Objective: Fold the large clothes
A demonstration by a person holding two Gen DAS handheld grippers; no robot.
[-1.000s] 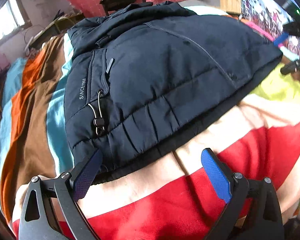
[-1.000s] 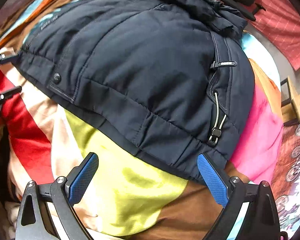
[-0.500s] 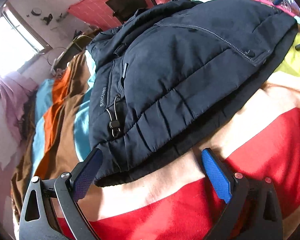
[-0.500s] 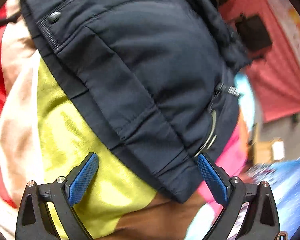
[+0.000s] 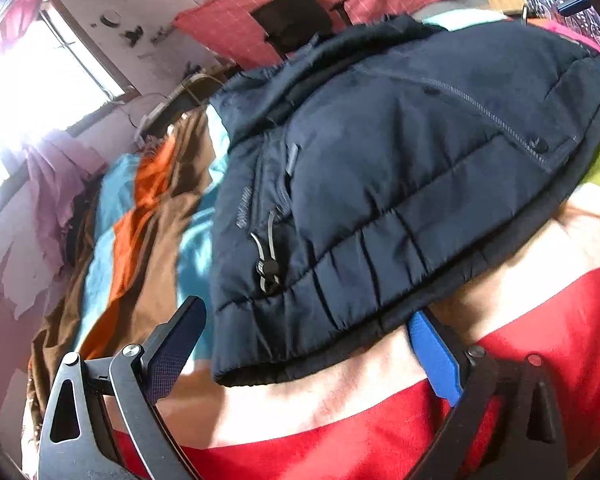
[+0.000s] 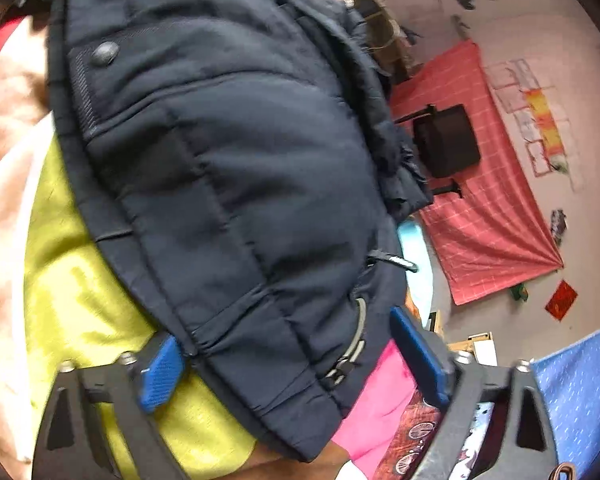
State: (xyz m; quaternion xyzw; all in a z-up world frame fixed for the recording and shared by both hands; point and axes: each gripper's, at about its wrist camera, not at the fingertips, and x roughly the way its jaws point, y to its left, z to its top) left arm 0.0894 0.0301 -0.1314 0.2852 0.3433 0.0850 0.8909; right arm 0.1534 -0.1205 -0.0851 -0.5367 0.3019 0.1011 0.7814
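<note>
Right wrist: wide claw straddles jacket hem.

A bed carries everything, covered by a blanket in broad stripes of red, cream, yellow-green, pink, brown, orange and turquoise. A navy padded jacket lies directly on the blanket, folded into a thick bundle. Its quilted hem and drawcord toggle face the near edge.
</note>
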